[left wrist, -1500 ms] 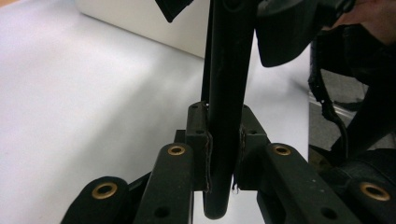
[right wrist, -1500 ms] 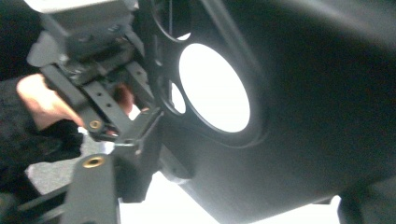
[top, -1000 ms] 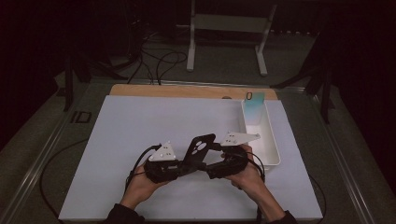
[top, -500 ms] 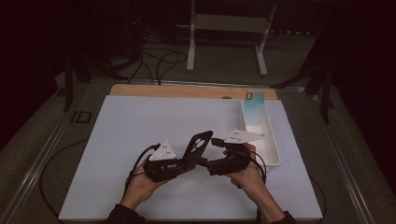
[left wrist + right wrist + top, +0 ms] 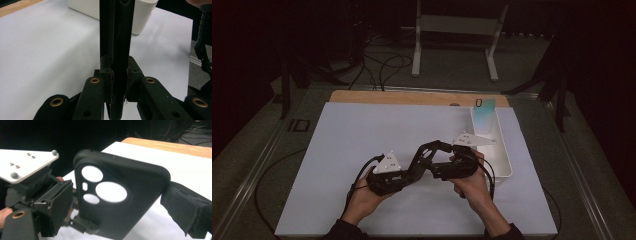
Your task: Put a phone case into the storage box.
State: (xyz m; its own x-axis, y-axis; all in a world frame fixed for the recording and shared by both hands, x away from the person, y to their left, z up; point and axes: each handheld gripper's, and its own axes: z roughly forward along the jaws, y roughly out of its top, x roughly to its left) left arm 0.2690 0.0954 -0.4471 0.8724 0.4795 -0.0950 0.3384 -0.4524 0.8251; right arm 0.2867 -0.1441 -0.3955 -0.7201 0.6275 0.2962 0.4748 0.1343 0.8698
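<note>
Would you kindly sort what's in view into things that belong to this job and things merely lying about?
In the job:
- black phone case
- left gripper, shut on the case
- right gripper, at the case

Lying about:
- white bin
- white mat
- metal stand
- floor cables

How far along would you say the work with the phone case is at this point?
Done: the case is up off the table, clamped edge-on in the left gripper. In hand: the right gripper is at its other end; whether it grips is unclear. Left, probably: a handover or setting it down, perhaps in the bin, which stands apart from it.
</note>
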